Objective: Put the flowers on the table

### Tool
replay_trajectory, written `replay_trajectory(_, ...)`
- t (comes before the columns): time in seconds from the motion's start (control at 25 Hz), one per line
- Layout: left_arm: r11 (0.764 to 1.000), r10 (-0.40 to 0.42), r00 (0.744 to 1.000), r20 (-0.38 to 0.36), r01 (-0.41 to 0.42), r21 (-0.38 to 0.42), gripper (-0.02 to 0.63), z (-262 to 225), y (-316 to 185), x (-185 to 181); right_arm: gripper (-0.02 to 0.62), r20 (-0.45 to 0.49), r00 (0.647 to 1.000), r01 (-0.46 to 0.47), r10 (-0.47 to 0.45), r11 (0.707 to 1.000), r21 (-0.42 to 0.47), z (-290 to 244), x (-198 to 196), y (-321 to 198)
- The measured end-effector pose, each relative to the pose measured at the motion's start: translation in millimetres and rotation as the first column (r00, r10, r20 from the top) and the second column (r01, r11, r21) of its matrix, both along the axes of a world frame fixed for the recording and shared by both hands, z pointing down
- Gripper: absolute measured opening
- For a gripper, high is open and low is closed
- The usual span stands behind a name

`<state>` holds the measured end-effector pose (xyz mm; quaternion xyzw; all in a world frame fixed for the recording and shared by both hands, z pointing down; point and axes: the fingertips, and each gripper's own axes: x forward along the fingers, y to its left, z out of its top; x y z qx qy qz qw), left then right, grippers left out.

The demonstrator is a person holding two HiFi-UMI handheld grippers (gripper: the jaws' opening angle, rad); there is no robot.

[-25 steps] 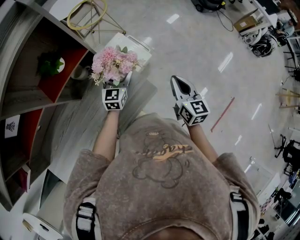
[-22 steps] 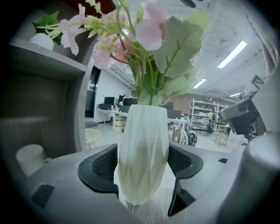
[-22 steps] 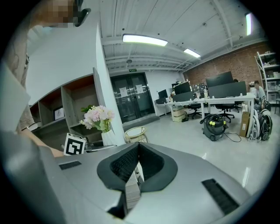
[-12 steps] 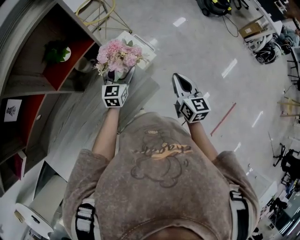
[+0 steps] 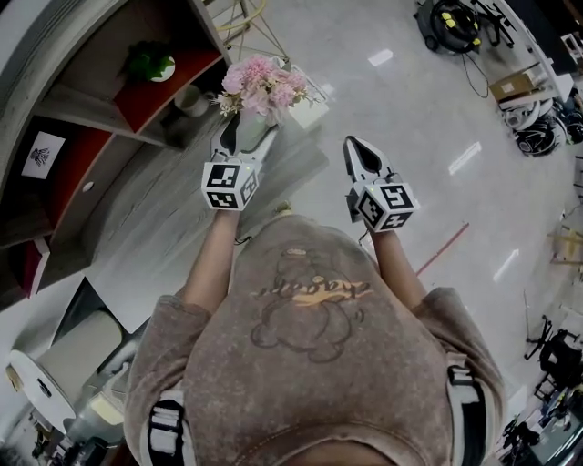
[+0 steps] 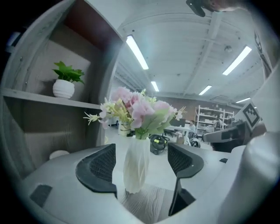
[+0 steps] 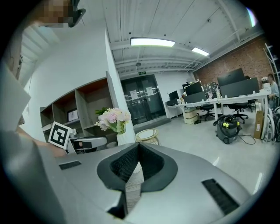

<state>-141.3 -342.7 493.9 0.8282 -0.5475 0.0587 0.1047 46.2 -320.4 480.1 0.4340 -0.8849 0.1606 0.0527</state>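
A bunch of pink and cream flowers (image 5: 264, 84) stands upright in a white ribbed vase (image 6: 135, 168) on the grey wood-grain table (image 5: 173, 232). My left gripper (image 5: 244, 138) is level with the vase, its jaws spread wide on either side with a gap showing at each pad, so nothing is gripped. In the left gripper view the left gripper (image 6: 141, 153) frames the vase's lower half. My right gripper (image 5: 357, 150) hangs over the floor to the right of the table, shut and empty; in its own view the right gripper (image 7: 138, 146) has its pads meeting, with the flowers (image 7: 113, 119) beyond.
A shelf unit with red-backed compartments rises left of the table and holds a small green plant in a white pot (image 5: 150, 62). A gold wire stand (image 5: 241, 18) and a white box (image 5: 305, 111) sit beyond the table end. A yellow-black vacuum cleaner (image 5: 451, 23) is on the floor far right.
The left jaws have come off the vase, and the left gripper has drawn back, so the flowers stand farther ahead of its cube. The right gripper has stayed shut beside it.
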Motion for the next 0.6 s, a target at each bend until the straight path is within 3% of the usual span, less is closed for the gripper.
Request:
replay_trajectory(0.44,0.996,-0.082,0.996,-0.022,0.083,0.020,0.364,-34,68,-17,0.000,0.000,0.996,0.089,-0.089,0.995,0.046,-13,-23,21)
replay_trajectory(0.6,0.994,-0.108,0.993,-0.038,0.109,0.029,0.322,-40,84,-22,0.000,-0.006,0.995,0.103,-0.102,0.993,0.062,-15,-26,28)
